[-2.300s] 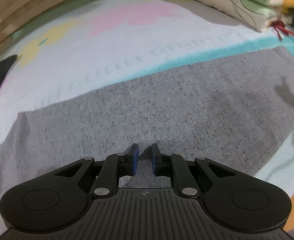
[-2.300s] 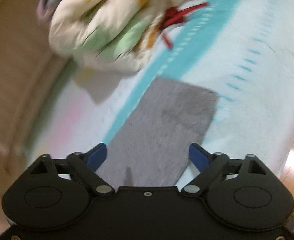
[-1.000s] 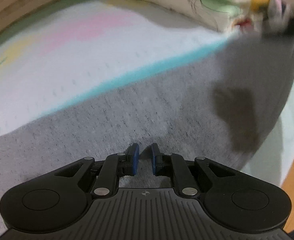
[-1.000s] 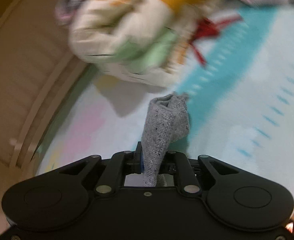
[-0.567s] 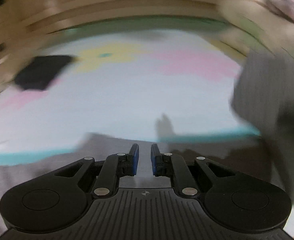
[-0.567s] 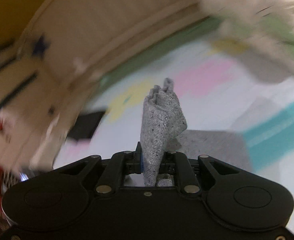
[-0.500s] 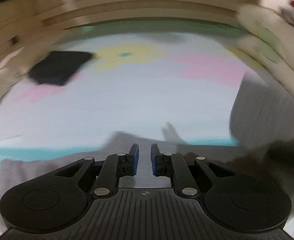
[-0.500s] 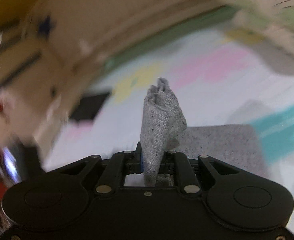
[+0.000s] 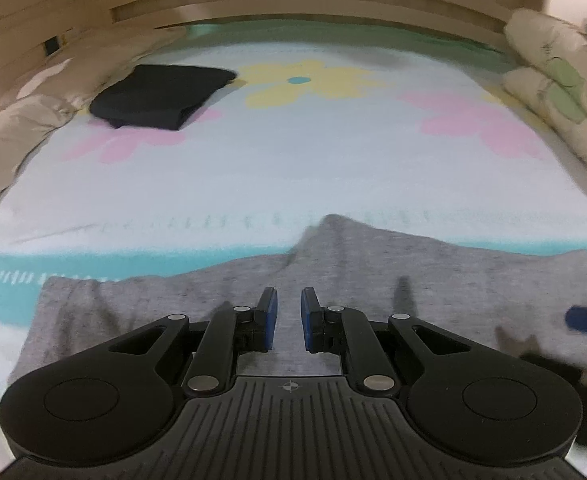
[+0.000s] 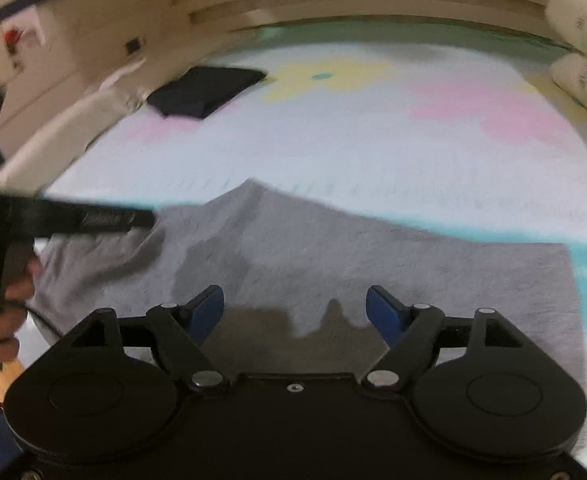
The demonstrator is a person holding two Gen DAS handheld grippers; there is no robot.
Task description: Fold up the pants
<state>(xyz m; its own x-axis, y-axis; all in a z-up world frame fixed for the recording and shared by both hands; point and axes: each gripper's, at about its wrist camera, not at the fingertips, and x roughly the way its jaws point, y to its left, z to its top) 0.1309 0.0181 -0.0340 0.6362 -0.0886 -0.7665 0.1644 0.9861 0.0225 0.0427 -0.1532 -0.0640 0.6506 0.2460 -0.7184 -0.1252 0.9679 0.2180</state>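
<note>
Grey pants (image 10: 373, 264) lie folded near the bed's (image 9: 293, 168) front edge; right gripper (image 10: 295, 312), jaws just spread, holds nothing; left gripper (image 9: 289, 324) nearly closed, empty. Uneven top layer may slide crooked.

heather-grey pants (image 9: 433, 276), flower-print sheet (image 9: 293, 160)

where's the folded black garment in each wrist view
Left wrist: the folded black garment lies upper left on the bed sheet, left of the yellow flower print.
Right wrist: the same garment sits upper left, again left of the yellow flower, and is blurrier.
Shared landmark: the yellow flower print with its teal centre, beyond the grey pants.
</note>
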